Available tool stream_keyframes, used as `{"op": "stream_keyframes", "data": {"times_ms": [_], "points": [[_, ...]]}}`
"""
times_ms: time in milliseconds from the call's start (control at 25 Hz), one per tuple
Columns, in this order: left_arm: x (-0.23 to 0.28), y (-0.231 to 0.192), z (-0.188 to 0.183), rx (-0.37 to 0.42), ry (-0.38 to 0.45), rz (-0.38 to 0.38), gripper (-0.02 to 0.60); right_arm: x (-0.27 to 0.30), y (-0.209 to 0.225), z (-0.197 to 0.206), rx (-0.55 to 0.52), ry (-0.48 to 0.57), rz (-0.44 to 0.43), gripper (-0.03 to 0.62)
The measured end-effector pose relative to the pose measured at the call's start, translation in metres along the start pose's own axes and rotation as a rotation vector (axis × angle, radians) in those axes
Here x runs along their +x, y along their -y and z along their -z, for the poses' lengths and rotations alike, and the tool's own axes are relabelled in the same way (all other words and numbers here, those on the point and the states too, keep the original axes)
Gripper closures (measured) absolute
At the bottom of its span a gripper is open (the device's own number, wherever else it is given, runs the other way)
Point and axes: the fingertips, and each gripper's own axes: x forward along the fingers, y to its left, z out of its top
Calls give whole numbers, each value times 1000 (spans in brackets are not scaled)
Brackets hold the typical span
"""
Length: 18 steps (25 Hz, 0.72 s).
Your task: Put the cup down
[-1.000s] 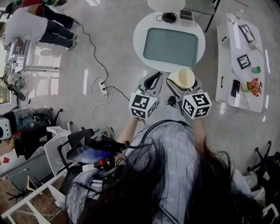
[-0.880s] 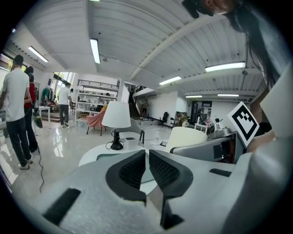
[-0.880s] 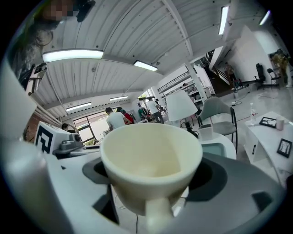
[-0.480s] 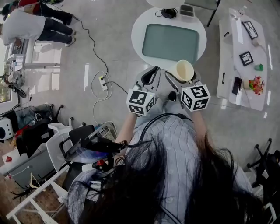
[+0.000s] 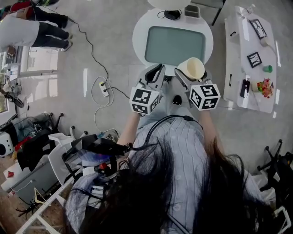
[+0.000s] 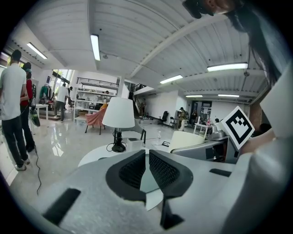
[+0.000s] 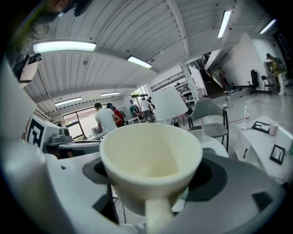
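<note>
A cream cup (image 5: 192, 68) sits upright between the jaws of my right gripper (image 5: 190, 74), which is shut on it; in the right gripper view the cup (image 7: 151, 160) fills the middle, its handle pointing back at the camera. It hangs over the near edge of the round white table (image 5: 139, 28) with a grey-green mat (image 5: 173, 45). My left gripper (image 5: 154, 75) is beside it on the left, its black pads (image 6: 160, 170) closed together with nothing between them. The right gripper's marker cube (image 6: 238, 125) shows in the left gripper view.
A lamp (image 6: 119, 119) and a small grey box (image 5: 191, 11) stand at the table's far side. A white side table (image 5: 249, 59) with frames and small items is to the right. A power strip (image 5: 105, 89) and cable lie on the floor left. People stand far left.
Both grippers and the cup have moved forward toward the round table; the cup now hangs over its near edge.
</note>
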Motion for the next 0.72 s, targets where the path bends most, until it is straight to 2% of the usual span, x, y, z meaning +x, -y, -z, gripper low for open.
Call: {"op": "stream_keyframes", "data": {"times_ms": [320, 720], "points": [[47, -38, -12, 45, -34, 79, 545, 53, 39, -8, 21, -24, 106, 177], [101, -80, -7, 38, -91, 140, 545, 125, 96, -2, -23, -92, 199, 177]]}}
